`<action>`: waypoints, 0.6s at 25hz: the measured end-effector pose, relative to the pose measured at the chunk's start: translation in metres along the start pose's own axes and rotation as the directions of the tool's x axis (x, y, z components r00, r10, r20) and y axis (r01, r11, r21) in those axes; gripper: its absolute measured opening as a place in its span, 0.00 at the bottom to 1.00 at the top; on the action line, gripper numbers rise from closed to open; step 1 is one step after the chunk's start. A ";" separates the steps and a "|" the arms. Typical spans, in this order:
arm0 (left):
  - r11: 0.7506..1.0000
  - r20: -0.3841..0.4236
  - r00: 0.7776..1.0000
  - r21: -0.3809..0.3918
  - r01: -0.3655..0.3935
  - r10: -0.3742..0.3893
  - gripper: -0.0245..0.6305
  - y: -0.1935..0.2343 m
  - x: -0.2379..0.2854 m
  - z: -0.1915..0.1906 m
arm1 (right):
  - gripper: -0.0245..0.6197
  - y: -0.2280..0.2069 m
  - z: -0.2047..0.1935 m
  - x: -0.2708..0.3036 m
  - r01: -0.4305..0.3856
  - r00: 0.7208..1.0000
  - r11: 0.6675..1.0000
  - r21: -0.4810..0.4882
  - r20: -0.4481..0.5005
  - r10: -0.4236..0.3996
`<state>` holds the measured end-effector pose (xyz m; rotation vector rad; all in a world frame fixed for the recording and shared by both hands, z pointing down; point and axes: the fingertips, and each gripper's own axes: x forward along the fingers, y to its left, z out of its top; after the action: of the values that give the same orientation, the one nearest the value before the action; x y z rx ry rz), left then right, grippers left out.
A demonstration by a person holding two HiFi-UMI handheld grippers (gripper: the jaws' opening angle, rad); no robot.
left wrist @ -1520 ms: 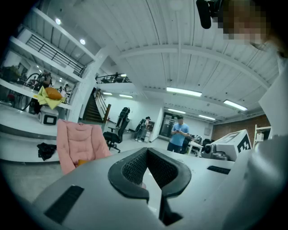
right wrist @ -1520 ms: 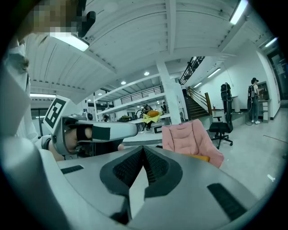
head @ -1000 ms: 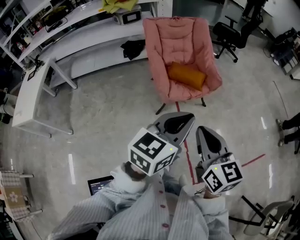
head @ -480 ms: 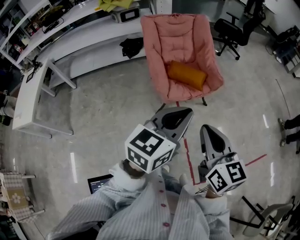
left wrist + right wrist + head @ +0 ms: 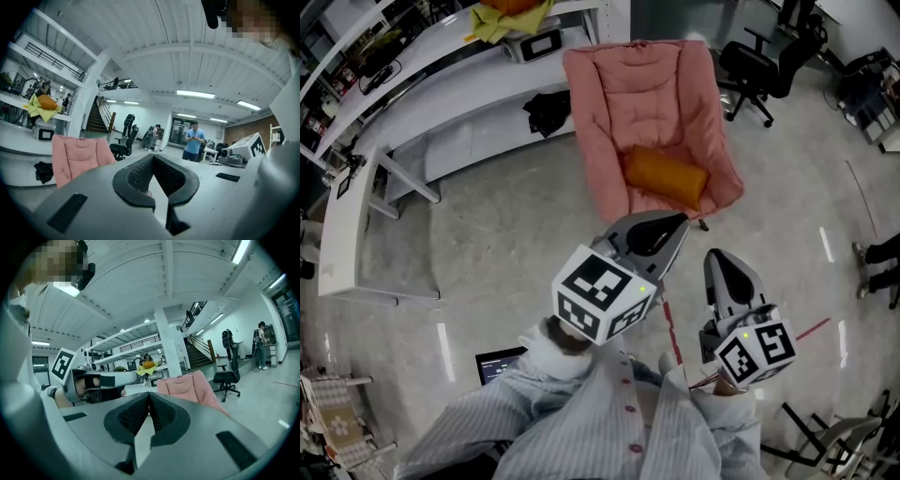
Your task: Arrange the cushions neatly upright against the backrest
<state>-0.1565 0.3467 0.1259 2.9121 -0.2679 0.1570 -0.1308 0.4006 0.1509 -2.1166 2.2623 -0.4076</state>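
A pink padded armchair (image 5: 642, 103) stands ahead of me on the floor. An orange bolster cushion (image 5: 666, 175) lies flat across its seat, apart from the backrest. My left gripper (image 5: 680, 223) is held level, its tip just short of the chair's front edge, jaws shut and empty. My right gripper (image 5: 720, 258) hangs beside it to the right, farther from the chair, also shut with nothing in it. The chair shows in the left gripper view (image 5: 77, 157) and in the right gripper view (image 5: 190, 385); the cushion is hidden in both.
A long white desk (image 5: 441, 84) runs along the left behind the chair, with a dark bag (image 5: 546, 111) under it. A black office chair (image 5: 759, 66) stands right of the armchair. A red tape line (image 5: 811, 328) crosses the floor. A laptop (image 5: 495, 366) lies near my feet.
Both grippers have moved forward toward the armchair, which now sits nearer in the head view. Their jaws stayed shut.
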 end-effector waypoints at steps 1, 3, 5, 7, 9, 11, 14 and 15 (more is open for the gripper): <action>1.000 0.000 1.000 0.000 0.002 -0.002 0.05 0.010 0.006 0.003 | 0.06 -0.005 0.004 0.011 0.004 1.000 1.000 0.000 0.000 -0.004; 1.000 -0.004 1.000 -0.001 0.006 -0.006 0.05 0.030 0.018 0.008 | 0.06 -0.014 0.009 0.030 0.011 1.000 1.000 -0.001 -0.003 -0.011; 1.000 -0.009 1.000 -0.002 0.011 -0.011 0.05 0.046 0.029 0.009 | 0.06 -0.024 0.012 0.047 0.020 1.000 1.000 -0.001 -0.007 -0.020; 1.000 -0.014 1.000 -0.003 0.014 -0.014 0.05 0.062 0.039 0.010 | 0.06 -0.034 0.015 0.061 0.030 1.000 1.000 0.001 -0.008 -0.030; 1.000 -0.016 1.000 -0.004 0.016 -0.016 0.05 0.076 0.048 0.011 | 0.06 -0.042 0.017 0.075 0.037 0.999 0.999 -0.002 -0.007 -0.037; 1.000 -0.019 1.000 -0.003 0.019 -0.019 0.05 0.088 0.055 0.011 | 0.06 -0.050 0.018 0.087 0.045 0.999 0.999 0.000 -0.005 -0.045; 1.000 -0.028 0.999 -0.001 0.025 -0.025 0.05 0.105 0.063 0.011 | 0.06 -0.058 0.019 0.104 0.060 0.998 0.998 0.009 -0.001 -0.060; 1.000 -0.030 0.999 -0.001 0.027 -0.027 0.05 0.110 0.065 0.012 | 0.06 -0.060 0.019 0.109 0.063 0.998 0.998 0.011 -0.003 -0.063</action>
<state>-0.1128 0.2275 0.1449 2.9086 -0.2239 0.1968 -0.0780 0.2874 0.1623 -2.1880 2.1935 -0.4244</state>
